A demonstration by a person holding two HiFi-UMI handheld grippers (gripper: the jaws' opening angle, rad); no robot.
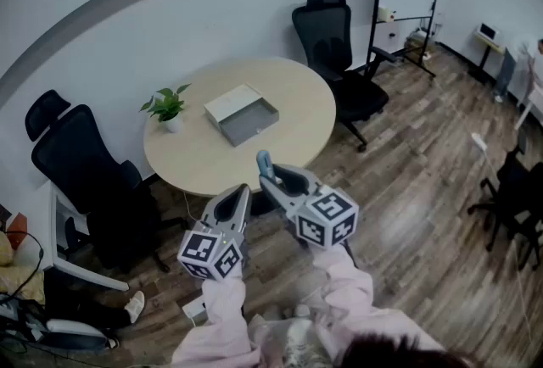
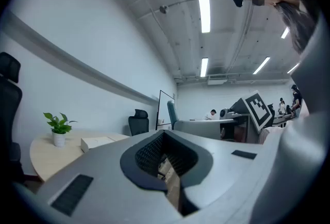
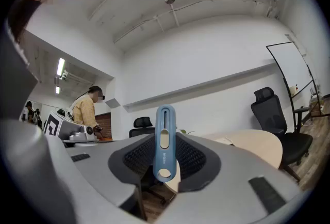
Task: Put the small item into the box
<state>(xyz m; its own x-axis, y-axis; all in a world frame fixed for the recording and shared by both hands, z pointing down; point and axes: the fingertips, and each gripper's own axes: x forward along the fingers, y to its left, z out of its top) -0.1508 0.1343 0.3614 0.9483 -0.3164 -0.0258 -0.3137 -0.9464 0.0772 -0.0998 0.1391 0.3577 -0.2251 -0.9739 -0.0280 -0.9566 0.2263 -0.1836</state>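
A person in pale pink sleeves is standing on a wood floor (image 1: 424, 188), holding 2 grippers well short of a round, light wood table (image 1: 212, 158).

The right gripper (image 1: 273, 184) is clamping its 2 jaws on the small item (image 1: 265, 163), a slim, flat blue bar with rounded ends. In the head view the bar is sticking out past the jaw tips, its free end pointing away from the person and toward the table. In the right gripper view the small item (image 3: 164, 143) is standing upright, with its long axis running straight up and down between the dark ribbed pads. Its upper end is rising above the jaws and is showing a long narrow slot. A pale beige slider is sitting at its middle, and a round hole is showing at the lower end, down between the jaws. Small print on it is too fine to read.

The left gripper (image 1: 240, 195) is hanging just beside the right one. In its own view the left gripper (image 2: 167, 166) is keeping its jaws together on nothing.

The box (image 1: 250, 122) is lying open on the table, grey inside, with its white lid touching its far side. A small potted plant (image 1: 167, 108) is standing near it.
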